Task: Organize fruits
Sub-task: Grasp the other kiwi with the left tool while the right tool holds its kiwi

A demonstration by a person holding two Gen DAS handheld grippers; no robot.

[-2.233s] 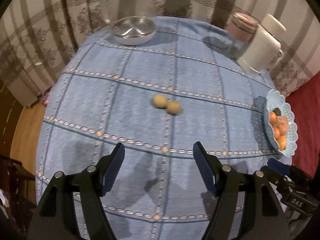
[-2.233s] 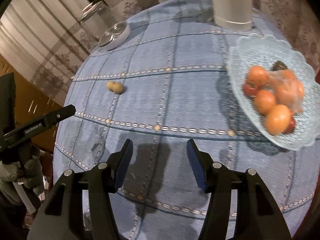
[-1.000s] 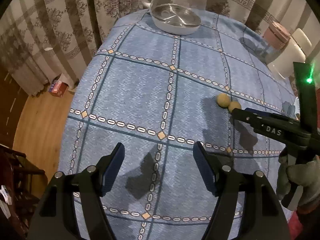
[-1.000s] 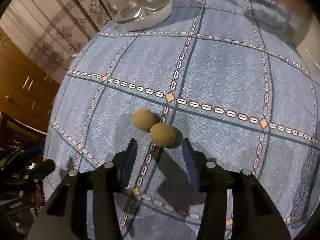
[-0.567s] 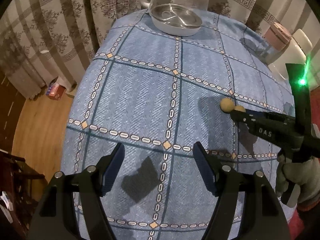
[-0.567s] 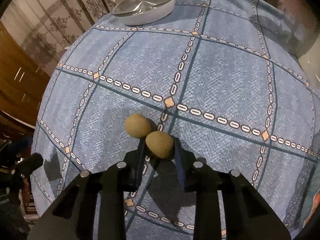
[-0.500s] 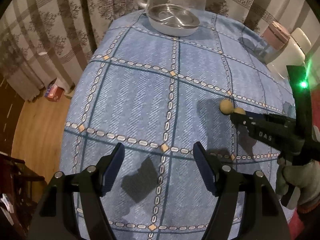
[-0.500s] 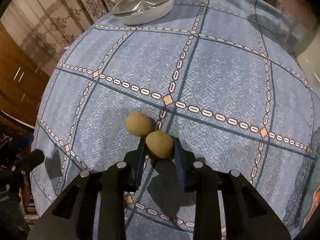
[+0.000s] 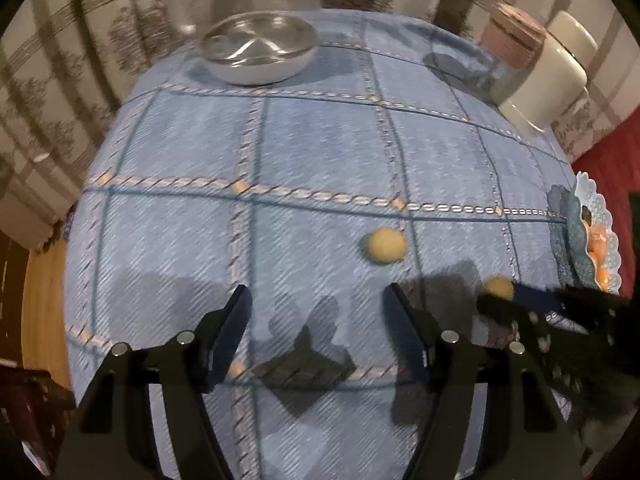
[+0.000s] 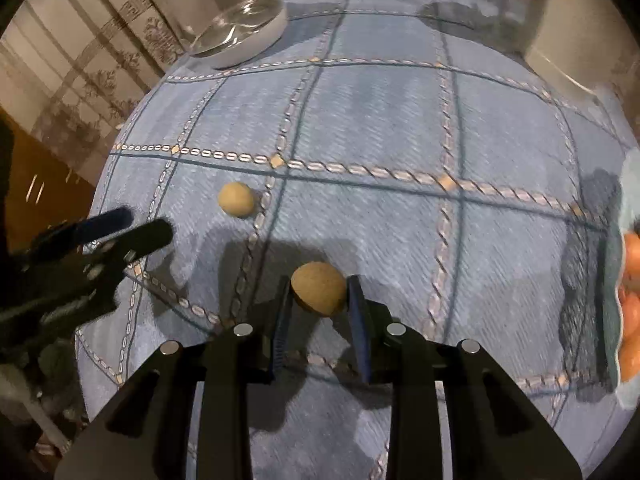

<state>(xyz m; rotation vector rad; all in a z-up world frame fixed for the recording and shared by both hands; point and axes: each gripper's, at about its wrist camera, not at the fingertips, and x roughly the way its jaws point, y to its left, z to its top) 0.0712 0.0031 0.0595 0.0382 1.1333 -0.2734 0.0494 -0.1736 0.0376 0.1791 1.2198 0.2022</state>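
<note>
My right gripper (image 10: 318,290) is shut on a round tan fruit (image 10: 319,287), lifted a little off the blue checked tablecloth (image 10: 380,120). The same held fruit (image 9: 498,288) shows in the left wrist view at the tip of the right gripper (image 9: 500,300). A second tan fruit (image 9: 385,245) (image 10: 236,199) lies alone on the cloth. My left gripper (image 9: 316,304) hovers in front of and left of it, its jaws closing slightly with nothing between them; it also appears as the left gripper (image 10: 120,226) in the right wrist view. A pale blue glass bowl (image 9: 582,216) (image 10: 630,176) of orange fruits stands at the right edge.
A metal dish (image 9: 258,48) (image 10: 240,28) stands at the far side of the table. A pink lidded jar (image 9: 510,46) and a white jug (image 9: 556,68) stand at the far right. Curtains hang behind; the table edge drops to wooden floor on the left.
The right gripper closed on the nearer tan fruit and carried it away to the right, apart from the other one. The left gripper moved toward the fruit that stayed on the cloth.
</note>
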